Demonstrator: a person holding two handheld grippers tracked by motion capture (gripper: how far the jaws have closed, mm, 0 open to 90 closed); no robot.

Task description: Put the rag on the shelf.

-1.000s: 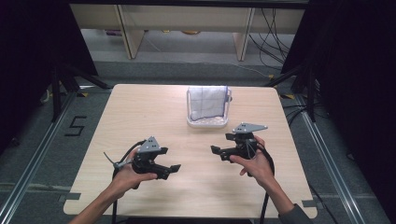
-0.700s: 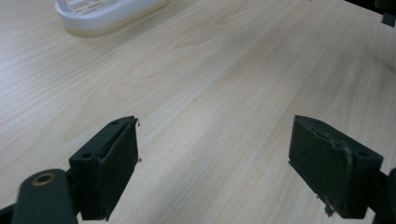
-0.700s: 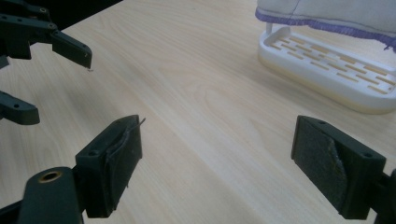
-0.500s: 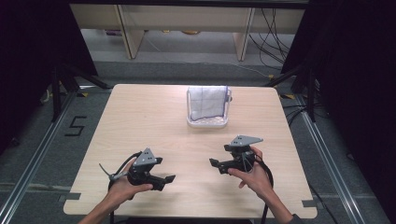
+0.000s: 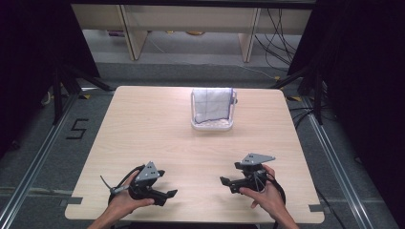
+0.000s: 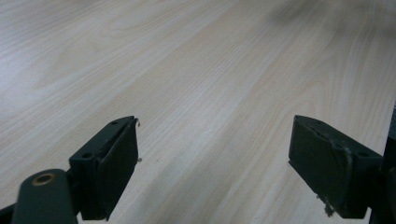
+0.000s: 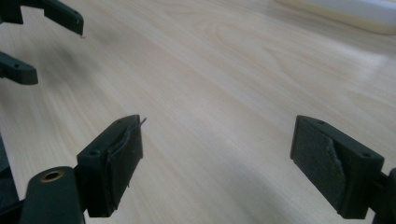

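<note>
A small white basket (image 5: pixel 212 125) holding a folded white cloth with blue lines (image 5: pixel 212 105) stands at the far middle of the wooden table (image 5: pixel 157 129). My left gripper (image 5: pixel 166 195) rests low near the table's front edge, left of centre, held by a hand. In the left gripper view its jaws (image 6: pixel 215 156) stand wide apart over bare wood. My right gripper (image 5: pixel 226 183) sits near the front edge, right of centre, pointing left. Its jaws (image 7: pixel 217 151) are also wide apart with nothing between them. The basket's rim (image 7: pixel 345 11) shows at the top right of the right gripper view.
The left gripper's black jaws (image 7: pixel 44 28) appear at the top left of the right gripper view. Dark floor with rails, cables and shelf legs surrounds the table. A "5" is marked on the floor (image 5: pixel 76 129) at the left.
Both hands have drawn their grippers back toward the table's front edge and lower to the wood. Both stay open. The basket has not moved.
</note>
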